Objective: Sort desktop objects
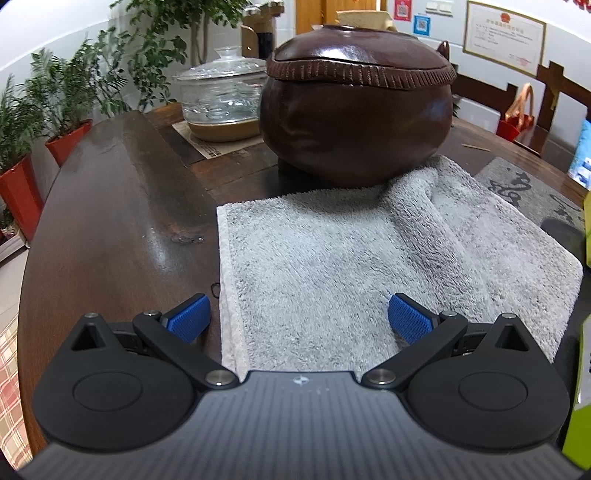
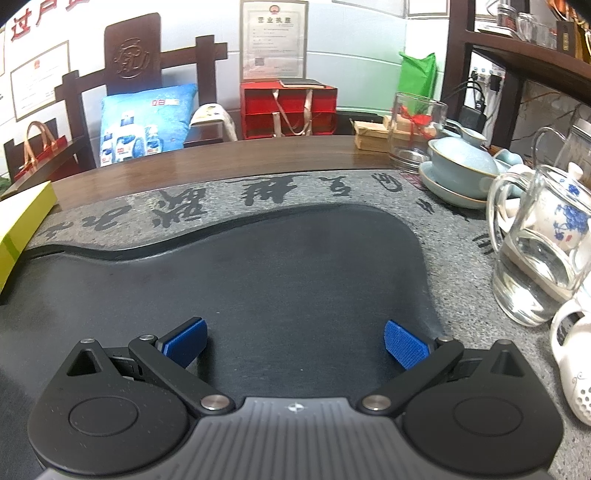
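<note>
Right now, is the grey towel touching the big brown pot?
Touching. In the left wrist view the grey towel has its far edge bunched up against the base of the brown pot, with no table showing between them.

Not much is actually readable here. The framed certificate (image 2: 274, 38) on the far wall has the heading 营业执照, with small print too blurry to make out. Big red characters (image 2: 35, 18) at far left on the wall start with 过户. The stone tea tray (image 2: 436, 236) has carved calligraphy along its far rim, but I can't read it.
</note>
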### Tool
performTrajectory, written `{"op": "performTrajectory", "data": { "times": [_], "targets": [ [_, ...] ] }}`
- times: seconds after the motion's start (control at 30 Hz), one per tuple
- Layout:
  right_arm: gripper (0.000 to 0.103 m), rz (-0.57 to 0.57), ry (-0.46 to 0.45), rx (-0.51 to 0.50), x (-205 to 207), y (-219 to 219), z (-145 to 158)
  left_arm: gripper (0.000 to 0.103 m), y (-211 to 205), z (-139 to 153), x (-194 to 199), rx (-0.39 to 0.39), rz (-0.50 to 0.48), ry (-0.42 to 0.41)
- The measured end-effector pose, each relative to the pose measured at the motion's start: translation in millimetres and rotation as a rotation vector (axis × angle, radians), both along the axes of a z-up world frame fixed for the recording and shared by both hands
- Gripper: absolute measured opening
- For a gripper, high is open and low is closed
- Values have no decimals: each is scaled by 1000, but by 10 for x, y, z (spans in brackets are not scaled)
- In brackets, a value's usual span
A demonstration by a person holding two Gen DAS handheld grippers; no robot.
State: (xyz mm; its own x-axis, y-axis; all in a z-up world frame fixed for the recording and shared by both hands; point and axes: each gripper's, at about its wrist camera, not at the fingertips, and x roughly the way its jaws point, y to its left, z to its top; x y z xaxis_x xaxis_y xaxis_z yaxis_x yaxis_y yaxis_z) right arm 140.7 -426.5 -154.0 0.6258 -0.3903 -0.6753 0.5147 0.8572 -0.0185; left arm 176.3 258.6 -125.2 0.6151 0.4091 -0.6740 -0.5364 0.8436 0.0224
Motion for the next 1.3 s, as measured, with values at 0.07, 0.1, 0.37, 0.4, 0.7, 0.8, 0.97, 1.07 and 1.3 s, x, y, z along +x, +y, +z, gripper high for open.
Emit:
{"op": "performTrajectory", "data": {
  "times": [0.07, 0.1, 0.37, 0.4, 0.7, 0.8, 0.97, 1.07, 1.3],
  "targets": [
    [103, 3, 0, 0, 3, 8, 3, 103, 11, 4, -13, -5, -26, 7],
    [103, 3, 0, 0, 3, 11, 4, 103, 15, 5, -21, -7, -38, 9],
    [103, 6, 0, 0, 11, 22, 7, 103, 21, 33, -23, -32, -81, 48],
    [103, 6, 0, 0, 12, 22, 6, 103, 17, 36, -27, -35, -84, 52],
    [103, 6, 0, 0, 10, 22, 7, 103, -4, 54, -46, -53, -108, 77],
    [103, 6, 0, 0, 10, 22, 7, 103, -20, 55, -54, -54, -108, 79],
    [103, 20, 0, 1, 2, 36, 7, 103, -23, 70, -58, -64, -119, 93],
    [103, 36, 0, 2, -14, 60, 10, 103, -27, 71, -71, -66, -115, 91],
    [103, 76, 10, 13, -71, 135, 30, 103, -37, 91, -116, -77, -110, 89]
  ]
}}
